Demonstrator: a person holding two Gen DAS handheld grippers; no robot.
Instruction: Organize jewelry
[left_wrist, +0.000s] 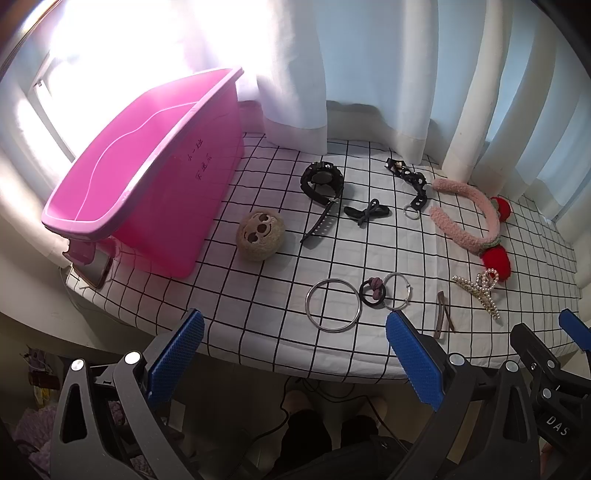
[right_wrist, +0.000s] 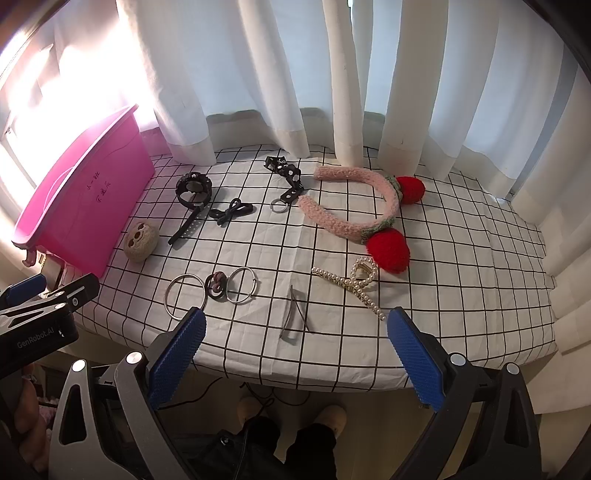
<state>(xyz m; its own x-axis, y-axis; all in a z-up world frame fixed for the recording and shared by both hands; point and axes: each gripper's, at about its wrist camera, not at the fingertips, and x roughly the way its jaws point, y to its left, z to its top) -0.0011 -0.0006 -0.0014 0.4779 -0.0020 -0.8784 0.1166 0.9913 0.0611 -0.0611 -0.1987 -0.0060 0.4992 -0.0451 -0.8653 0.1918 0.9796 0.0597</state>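
A pink bin (left_wrist: 155, 192) stands at the table's left, also in the right wrist view (right_wrist: 85, 206). Spread on the checked cloth are a black watch (left_wrist: 320, 181), a black bow tie (left_wrist: 365, 212), a black chain strap (left_wrist: 410, 181), a pink headband with red pompoms (left_wrist: 476, 221), a pearl claw clip (right_wrist: 351, 284), a silver bangle (left_wrist: 333, 305), a dark hair tie (left_wrist: 373, 291), a hoop (left_wrist: 397, 291), a brown snap clip (right_wrist: 291, 314) and a round woven face charm (left_wrist: 260, 236). My left gripper (left_wrist: 295, 354) and right gripper (right_wrist: 295, 354) are open and empty at the front edge.
White curtains (right_wrist: 332, 92) hang behind the table. The checked cloth (right_wrist: 461, 277) covers the table to its rounded front edge. A small device (left_wrist: 94, 266) lies under the bin's left corner. Feet and cables show under the table.
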